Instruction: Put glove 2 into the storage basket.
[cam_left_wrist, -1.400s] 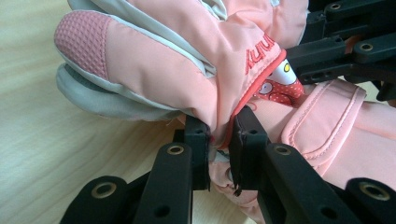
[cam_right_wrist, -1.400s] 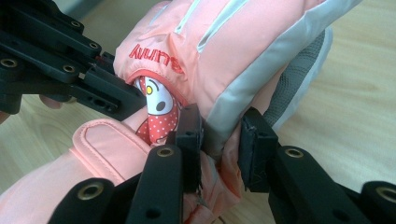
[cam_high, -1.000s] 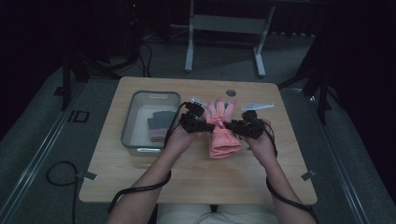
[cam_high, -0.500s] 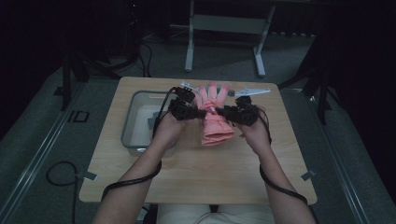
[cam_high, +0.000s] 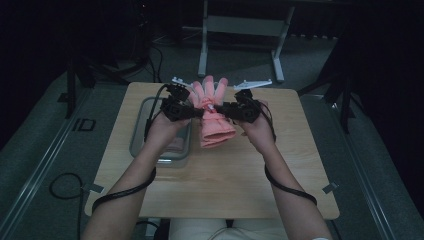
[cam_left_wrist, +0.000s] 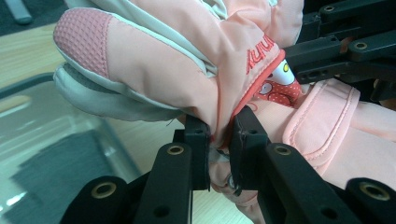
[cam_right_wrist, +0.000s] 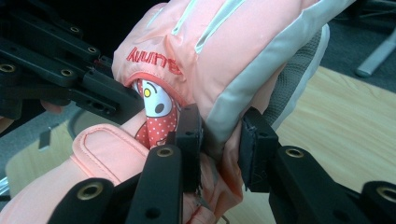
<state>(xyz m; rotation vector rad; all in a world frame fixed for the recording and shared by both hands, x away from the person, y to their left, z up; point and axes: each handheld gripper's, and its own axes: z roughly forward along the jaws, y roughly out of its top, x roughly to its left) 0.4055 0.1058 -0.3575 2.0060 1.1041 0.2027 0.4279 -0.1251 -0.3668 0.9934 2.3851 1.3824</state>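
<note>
Above the tabletop (cam_high: 215, 165) | we hold the pink glove (cam_high: 214, 112) aloft | left gripper (cam_high: 197, 113) and right gripper (cam_high: 220, 107) both clamped on it | destination probably the tray (cam_high: 137, 135), not yet reached

The glove (cam_left_wrist: 187, 60) is smooth matt pink cloth with grey trim and a rough waffle-textured patch. The table (cam_right_wrist: 336, 126) is matt pale wood; the bin (cam_high: 142, 135) glossy clear plastic.

Both tongs, the left tongs (cam_high: 197, 111) and the right tongs (cam_high: 221, 106), have risen and moved toward the bench's (cam_high: 300, 165) far edge, lifting the pink glove (cam_high: 216, 125) so its cuff hangs above the surface.
</note>
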